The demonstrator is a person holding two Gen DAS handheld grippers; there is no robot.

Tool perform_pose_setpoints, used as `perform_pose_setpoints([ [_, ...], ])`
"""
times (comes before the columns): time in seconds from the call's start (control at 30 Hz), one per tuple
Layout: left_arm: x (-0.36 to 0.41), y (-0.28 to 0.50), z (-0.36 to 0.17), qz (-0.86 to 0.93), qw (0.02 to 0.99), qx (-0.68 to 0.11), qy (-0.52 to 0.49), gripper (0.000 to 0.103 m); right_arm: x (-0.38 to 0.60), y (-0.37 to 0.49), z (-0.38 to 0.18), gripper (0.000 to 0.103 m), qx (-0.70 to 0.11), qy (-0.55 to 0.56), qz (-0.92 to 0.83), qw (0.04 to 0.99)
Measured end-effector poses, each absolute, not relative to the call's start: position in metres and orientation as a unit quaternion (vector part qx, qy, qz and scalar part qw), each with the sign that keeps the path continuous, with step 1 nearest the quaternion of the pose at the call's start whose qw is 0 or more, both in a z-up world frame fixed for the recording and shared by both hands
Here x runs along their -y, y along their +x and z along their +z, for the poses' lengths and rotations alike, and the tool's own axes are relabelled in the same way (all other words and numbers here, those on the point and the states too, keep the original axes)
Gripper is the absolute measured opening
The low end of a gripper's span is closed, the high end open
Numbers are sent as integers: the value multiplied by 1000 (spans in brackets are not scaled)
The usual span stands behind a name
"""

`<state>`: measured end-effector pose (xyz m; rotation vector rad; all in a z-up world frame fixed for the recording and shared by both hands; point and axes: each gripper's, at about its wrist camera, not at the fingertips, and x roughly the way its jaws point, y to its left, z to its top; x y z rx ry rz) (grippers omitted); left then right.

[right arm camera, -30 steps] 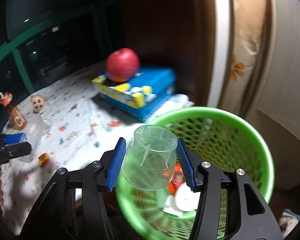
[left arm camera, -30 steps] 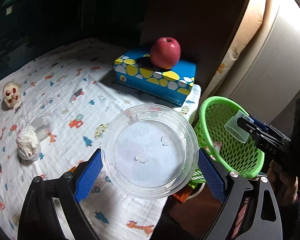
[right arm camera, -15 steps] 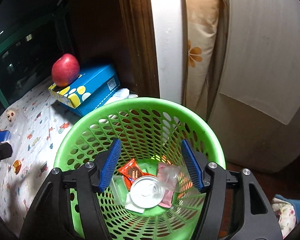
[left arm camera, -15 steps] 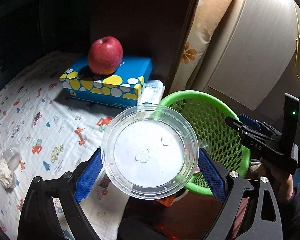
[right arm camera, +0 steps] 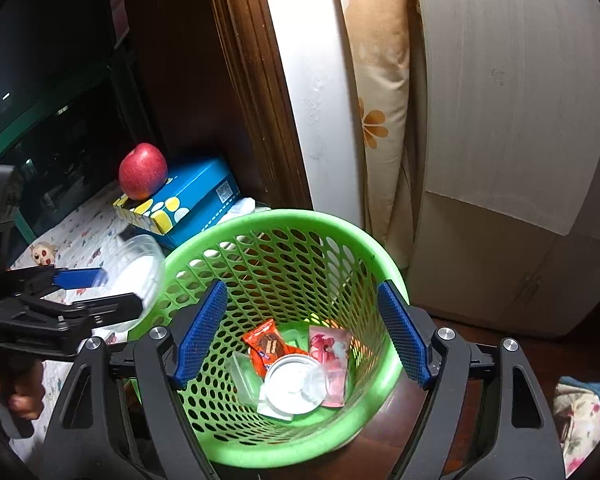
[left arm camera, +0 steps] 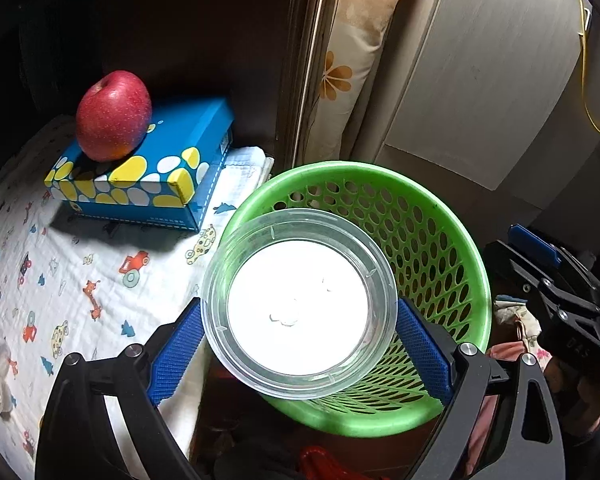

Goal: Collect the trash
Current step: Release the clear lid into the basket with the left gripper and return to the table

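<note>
The left gripper (left arm camera: 300, 336) pinches a clear round plastic lid (left arm camera: 300, 304) edge to edge between its blue pads, jaws spread wide because the lid is broad. It holds the lid flat and partly above the near rim of the green mesh basket (left arm camera: 452, 240), I judge so that a release drops it inside. The right gripper (right arm camera: 300, 332) hangs over the basket mouth, its jaws having just been opening, nothing between them; wrappers and a clear cup (right arm camera: 296, 384) lie on the basket's bottom below. The basket stands just beside the bed's edge, within easy reach. An apple (left arm camera: 114, 116) rests on a blue tissue box (left arm camera: 152, 168), not trash, I'd guess.
</note>
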<state>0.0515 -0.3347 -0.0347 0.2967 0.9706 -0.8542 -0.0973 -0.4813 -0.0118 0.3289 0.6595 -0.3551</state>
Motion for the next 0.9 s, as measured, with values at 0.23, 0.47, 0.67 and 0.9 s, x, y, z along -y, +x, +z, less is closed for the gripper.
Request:
perform_pose_setpoints([
  [0.23,339,48,-38,-410,782,-454,117,93,478,-110,-11,80,-313,170,-169,919],
  [0.47,310,54,-35,-394,792,-456,97,93,462,-111,-8,82,-311,173,-152,922],
  [0.67,256,62,-35,-347,815,-457,82,93,433,-102,-6,84,-313,168,-114,928],
  [0.9,181,82,-37,-273,845,-457,59,93,389,-77,-8,86,-325,150,-63,932],
])
